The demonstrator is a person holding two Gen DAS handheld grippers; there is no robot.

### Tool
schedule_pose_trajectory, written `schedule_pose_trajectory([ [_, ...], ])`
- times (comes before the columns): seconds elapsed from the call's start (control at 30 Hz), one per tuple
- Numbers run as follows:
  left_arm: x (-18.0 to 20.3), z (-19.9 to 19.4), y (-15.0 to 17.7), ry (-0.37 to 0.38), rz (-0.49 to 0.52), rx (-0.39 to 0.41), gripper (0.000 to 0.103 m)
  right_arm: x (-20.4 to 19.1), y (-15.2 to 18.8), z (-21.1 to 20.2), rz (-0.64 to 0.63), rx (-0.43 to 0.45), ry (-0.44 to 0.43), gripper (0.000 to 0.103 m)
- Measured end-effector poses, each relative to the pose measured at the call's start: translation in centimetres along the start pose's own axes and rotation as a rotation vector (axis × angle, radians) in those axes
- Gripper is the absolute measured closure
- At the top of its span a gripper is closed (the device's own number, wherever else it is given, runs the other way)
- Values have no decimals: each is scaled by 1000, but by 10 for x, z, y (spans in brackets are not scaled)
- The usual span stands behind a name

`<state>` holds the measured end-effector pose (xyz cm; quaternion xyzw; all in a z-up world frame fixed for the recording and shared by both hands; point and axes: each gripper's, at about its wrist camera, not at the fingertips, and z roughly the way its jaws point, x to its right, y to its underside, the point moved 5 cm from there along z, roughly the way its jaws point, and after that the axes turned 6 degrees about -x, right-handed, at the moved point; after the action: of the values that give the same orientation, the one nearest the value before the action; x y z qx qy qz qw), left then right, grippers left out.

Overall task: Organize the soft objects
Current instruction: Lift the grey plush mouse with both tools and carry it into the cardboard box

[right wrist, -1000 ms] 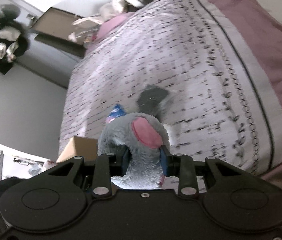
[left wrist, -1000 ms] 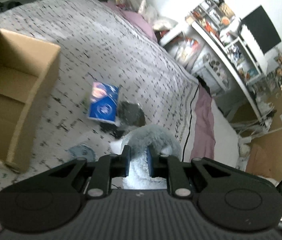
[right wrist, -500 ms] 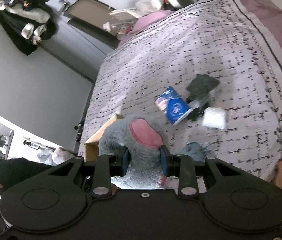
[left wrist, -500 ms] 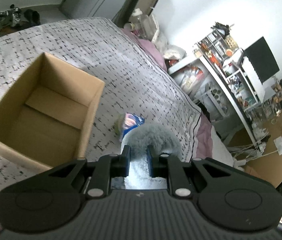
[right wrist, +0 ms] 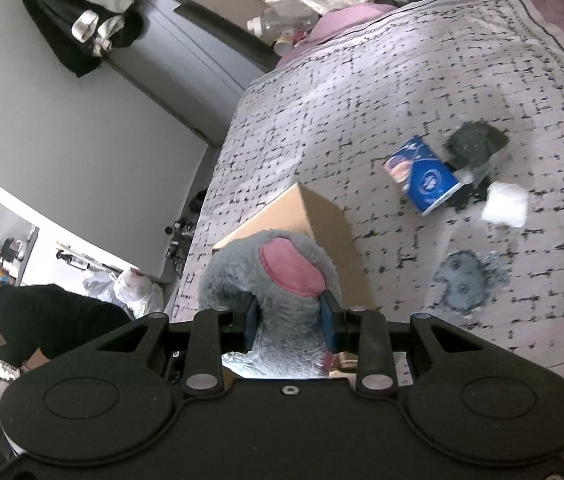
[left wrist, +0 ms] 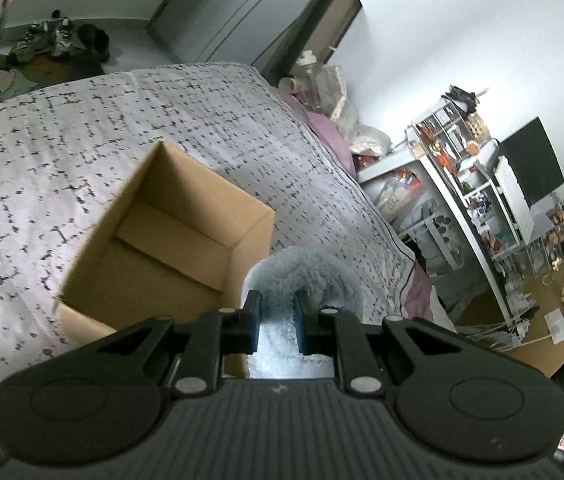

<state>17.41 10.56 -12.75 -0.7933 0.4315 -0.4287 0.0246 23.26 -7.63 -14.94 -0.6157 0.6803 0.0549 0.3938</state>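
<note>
Both grippers hold one grey plush toy in the air over the bed. My left gripper (left wrist: 275, 316) is shut on a grey furry part of the plush toy (left wrist: 302, 272). My right gripper (right wrist: 288, 320) is shut on the plush toy (right wrist: 237, 276) near its pink ear patch (right wrist: 288, 268). An open, empty cardboard box (left wrist: 169, 248) stands on the bed just left of and below the toy; its corner shows behind the toy in the right wrist view (right wrist: 322, 220).
On the patterned bedspread (right wrist: 362, 112) lie a blue packet (right wrist: 422, 180), a dark bundle (right wrist: 476, 144), a white item (right wrist: 506, 204) and a small grey-blue soft item (right wrist: 466, 280). Cluttered shelves (left wrist: 462, 184) stand beside the bed. A person (right wrist: 29, 316) is at the left.
Both grippers have carried the plush toy up and toward the cardboard box. The box now sits close beside the toy; the blue packet has left the left wrist view.
</note>
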Motion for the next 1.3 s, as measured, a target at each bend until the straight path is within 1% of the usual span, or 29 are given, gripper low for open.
schedule_pose_trajectory([
  [0.33, -39, -7, -20, -7, -50, 5, 87, -25, 9, 32, 15, -43, -7, 72],
  [0.53, -60, -6, -32, 2, -64, 8, 87, -38, 12, 51, -5, -44, 11, 72],
  [0.73, -79, 8, -43, -8, -78, -13, 87, -39, 10, 76, 11, -60, 24, 72],
  [0.9, -91, 23, -54, -6, -88, -32, 87, -40, 2, 95, 22, -65, 49, 72],
  [1.07, -95, 40, -64, -6, -93, -48, 87, -38, -7, 110, 34, -61, 69, 72],
  [1.3, -99, 60, -78, -21, -93, -68, 87, -33, -17, 129, 68, -64, 67, 72],
])
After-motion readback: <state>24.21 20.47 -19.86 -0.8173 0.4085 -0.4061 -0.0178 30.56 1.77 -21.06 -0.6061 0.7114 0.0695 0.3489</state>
